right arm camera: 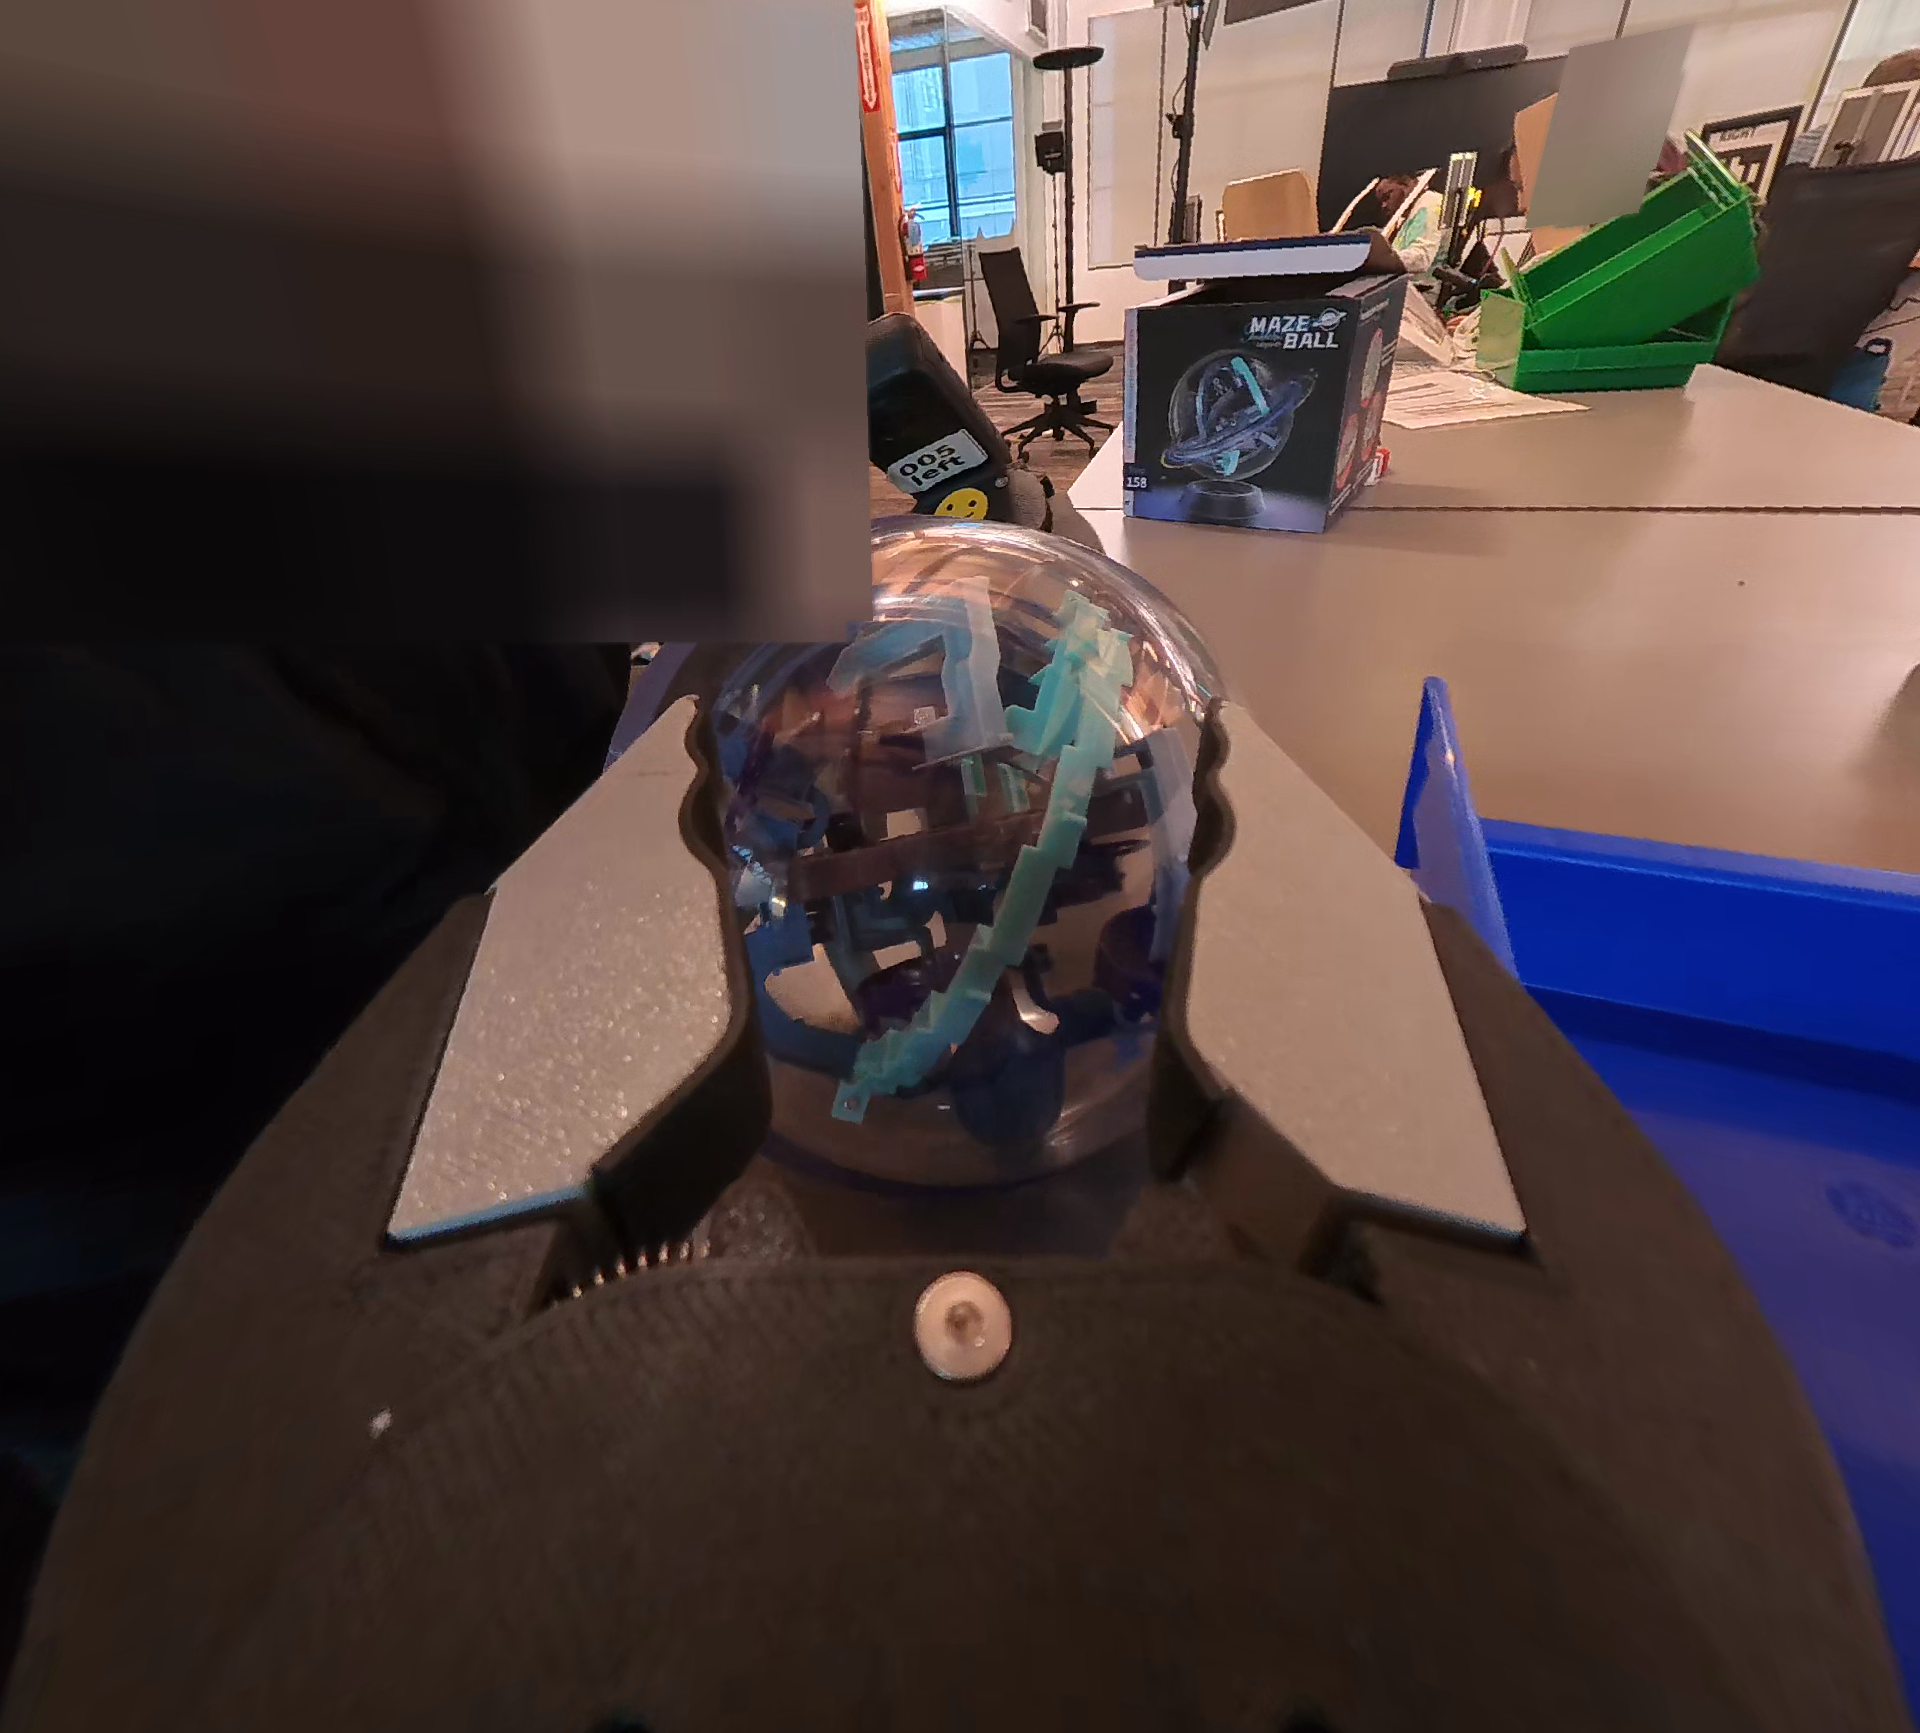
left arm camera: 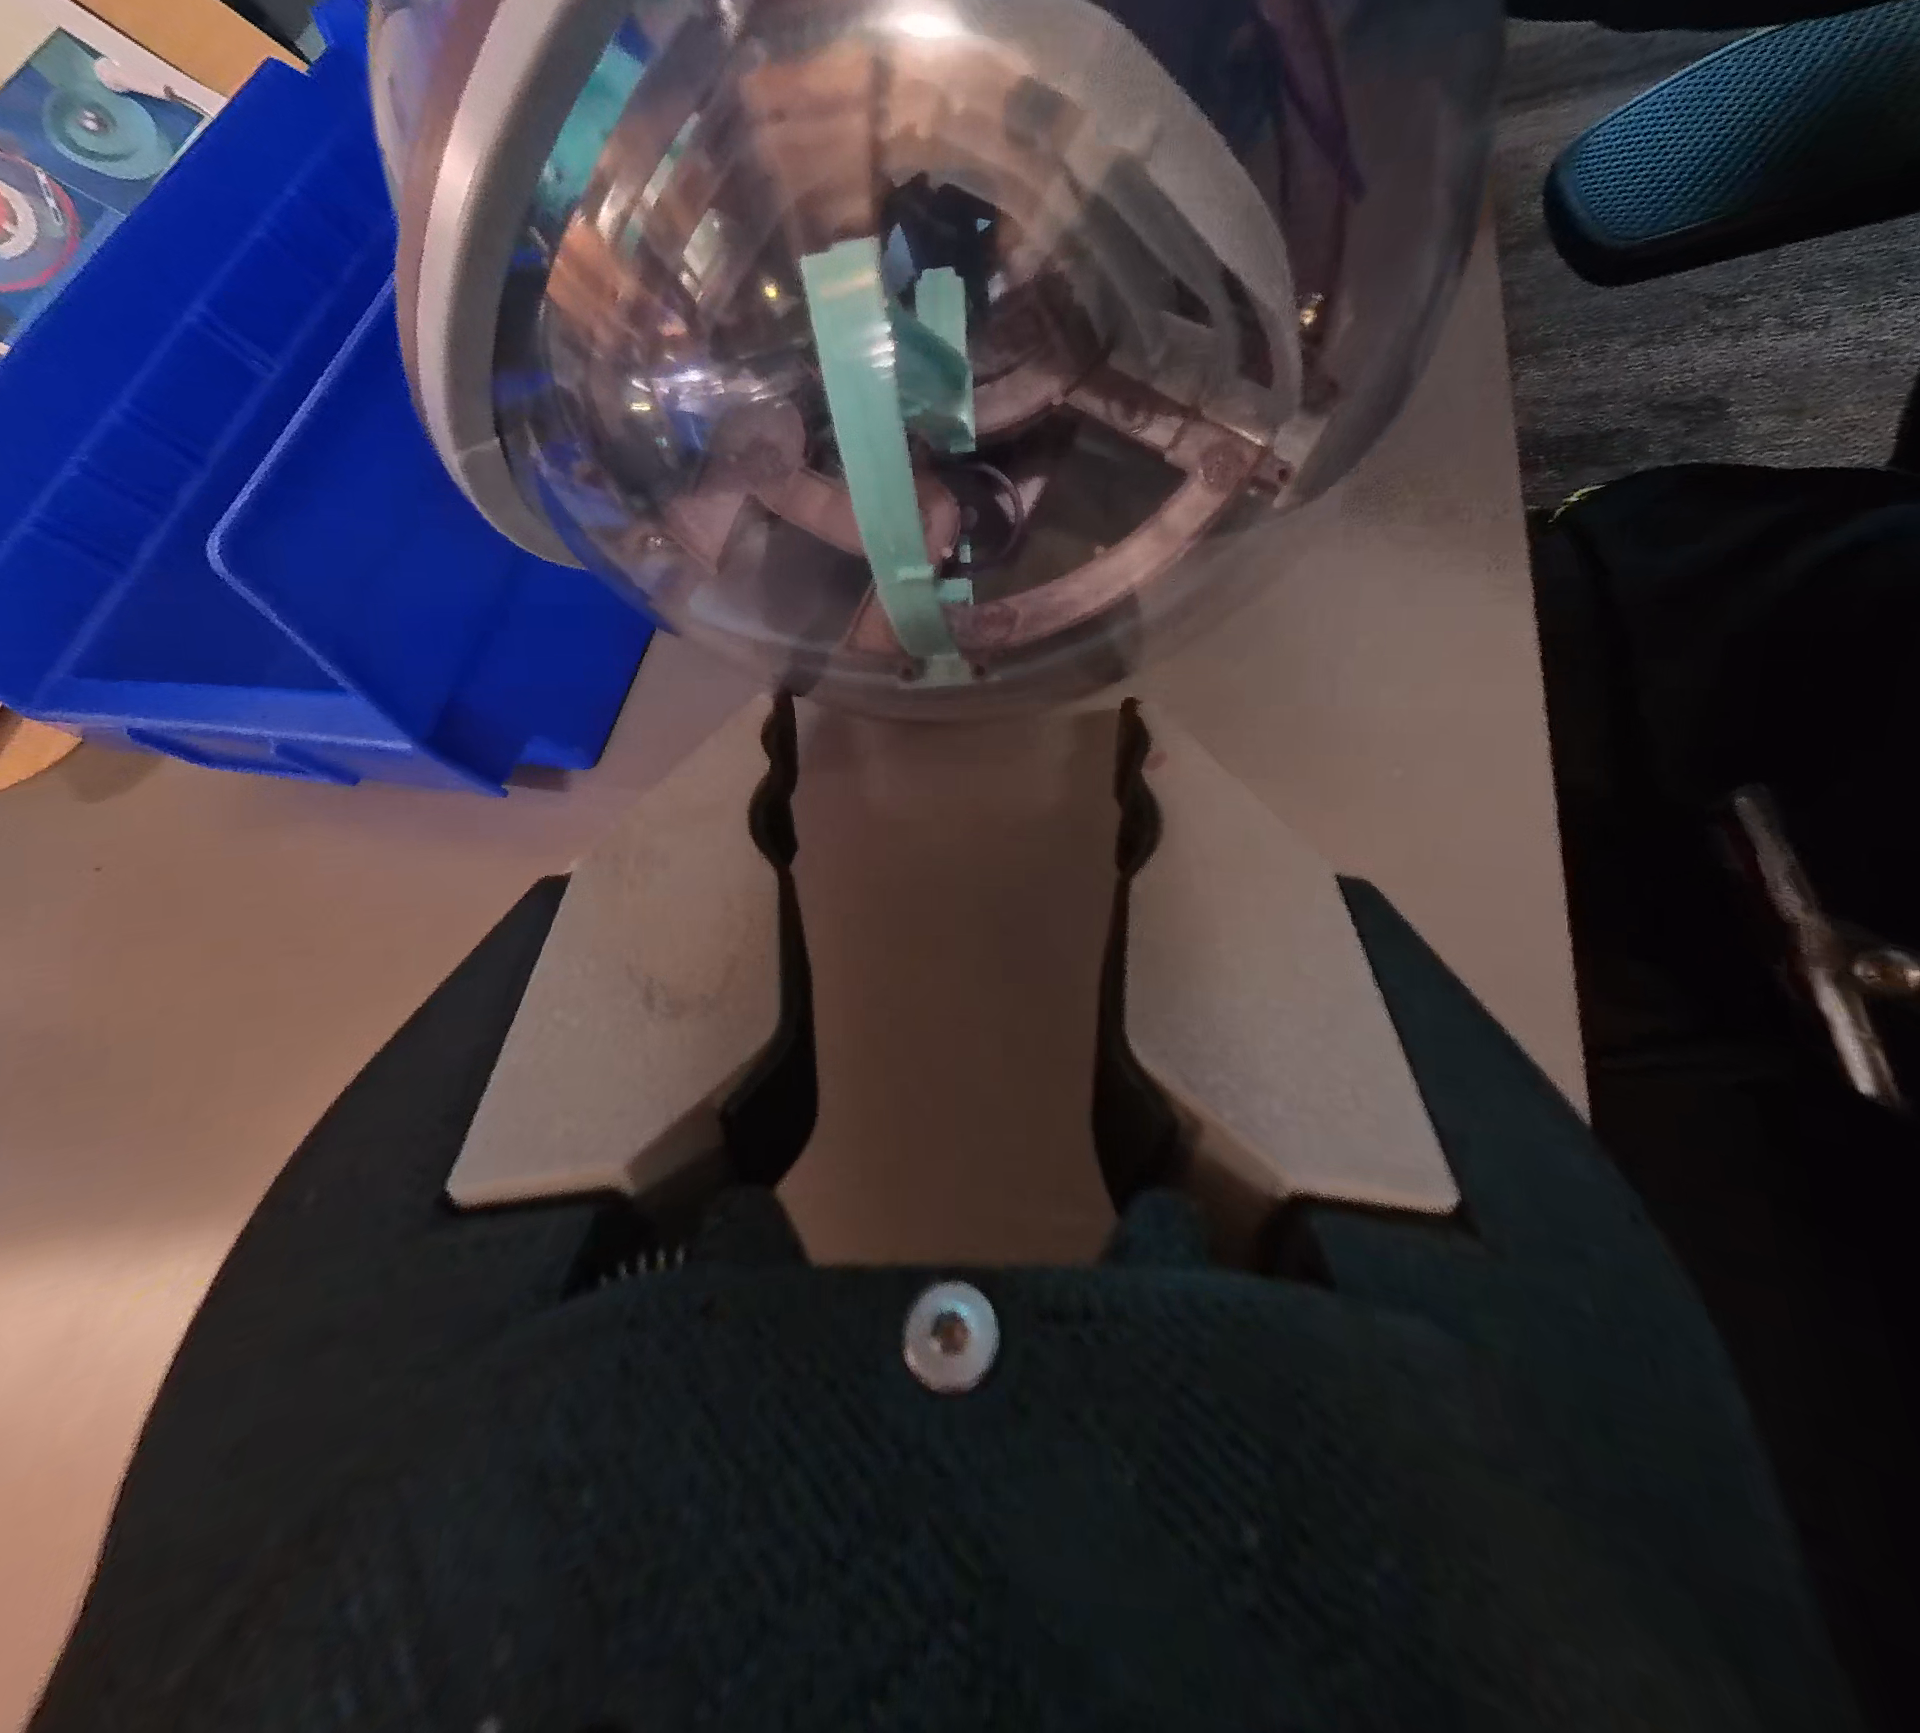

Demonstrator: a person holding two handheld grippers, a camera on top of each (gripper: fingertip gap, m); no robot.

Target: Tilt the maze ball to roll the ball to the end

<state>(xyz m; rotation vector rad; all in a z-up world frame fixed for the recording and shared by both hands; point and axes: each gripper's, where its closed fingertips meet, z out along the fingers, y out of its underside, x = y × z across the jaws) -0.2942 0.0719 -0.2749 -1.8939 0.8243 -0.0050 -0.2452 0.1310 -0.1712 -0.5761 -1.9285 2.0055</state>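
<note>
Maze ball (right arm camera: 961, 862) sits between right gripper (right arm camera: 951, 738) jaws.

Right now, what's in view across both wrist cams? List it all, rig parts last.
Maze ball: one, clear shell with teal and blue tracks inside, between the right gripper's jaws; its underside fills the left view.
Bin: one, blue, on the table beside the ball.
Table: one, grey-beige top, under everything.
Product box: one, dark with a ball picture, flap open, farther back on the table.
Trays: a green stack, tilted, at the far right of the table.
Office chair: one, black, on the floor behind.
Armrest: one, dark mesh, off the table edge.
Right gripper: both fingers pressed on the ball's sides.
Left gripper: jaws apart, tips just below the ball, gripping nothing.
</note>
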